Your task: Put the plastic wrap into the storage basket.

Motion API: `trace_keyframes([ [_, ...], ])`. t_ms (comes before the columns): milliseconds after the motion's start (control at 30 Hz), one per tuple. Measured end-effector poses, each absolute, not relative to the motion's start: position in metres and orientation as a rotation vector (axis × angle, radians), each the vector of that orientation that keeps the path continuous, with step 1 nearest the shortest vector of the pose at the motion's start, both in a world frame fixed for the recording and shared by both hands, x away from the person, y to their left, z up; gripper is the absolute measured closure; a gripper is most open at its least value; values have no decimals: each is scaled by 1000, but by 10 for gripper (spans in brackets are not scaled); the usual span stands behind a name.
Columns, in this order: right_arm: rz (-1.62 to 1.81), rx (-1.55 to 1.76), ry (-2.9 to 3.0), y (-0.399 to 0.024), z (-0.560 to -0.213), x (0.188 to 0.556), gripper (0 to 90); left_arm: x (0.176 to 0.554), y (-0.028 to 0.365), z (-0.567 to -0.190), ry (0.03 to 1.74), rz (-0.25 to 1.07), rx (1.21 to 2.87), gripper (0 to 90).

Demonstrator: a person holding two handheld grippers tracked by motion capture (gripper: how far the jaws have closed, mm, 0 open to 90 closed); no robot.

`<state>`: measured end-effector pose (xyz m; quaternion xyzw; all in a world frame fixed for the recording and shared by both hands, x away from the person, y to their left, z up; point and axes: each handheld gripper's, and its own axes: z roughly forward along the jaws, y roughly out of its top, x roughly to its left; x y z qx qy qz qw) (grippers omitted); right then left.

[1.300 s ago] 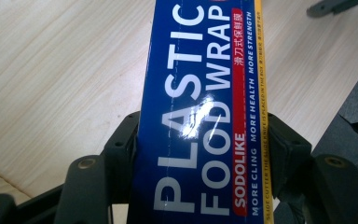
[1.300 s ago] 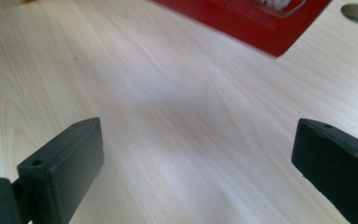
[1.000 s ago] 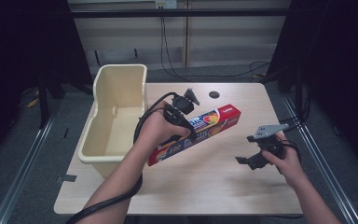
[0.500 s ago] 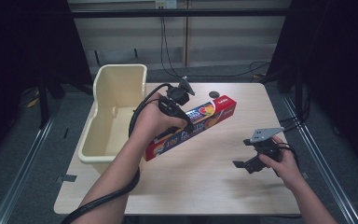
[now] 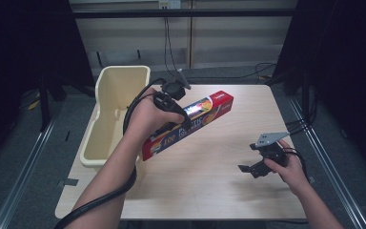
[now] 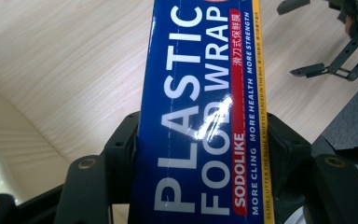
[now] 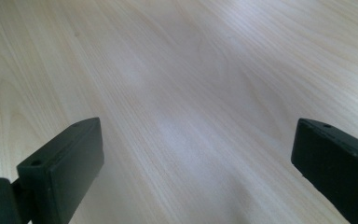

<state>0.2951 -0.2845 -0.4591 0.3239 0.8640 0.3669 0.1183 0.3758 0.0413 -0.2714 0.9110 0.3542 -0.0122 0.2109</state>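
A long red and blue box of plastic food wrap (image 5: 188,125) hangs tilted above the table, its far end toward the back right. My left gripper (image 5: 171,110) is shut on its middle. In the left gripper view both black jaws press the box (image 6: 200,116) from either side, and the print reads "PLASTIC FOOD WRAP". My right gripper (image 5: 253,168) hovers low over the table's front right, open, with bare wood between its wide-apart jaws. The right gripper (image 6: 328,65) also appears far off in the left gripper view.
A cream plastic bin (image 5: 114,112) stands along the table's left edge, just left of the lifted box. The light wooden table (image 5: 209,181) ends close behind my right hand. Cables (image 5: 171,43) hang at the back.
My left gripper has lifted the box off the table and carried it left toward the bin. My right gripper has drawn back toward the front right.
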Motion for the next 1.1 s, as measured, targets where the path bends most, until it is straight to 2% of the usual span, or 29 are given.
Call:
trace_keyframes([
  [1100, 1086, 975, 2499, -292, -459, 289, 22, 384, 97, -241, 1252, 21, 2408, 401],
])
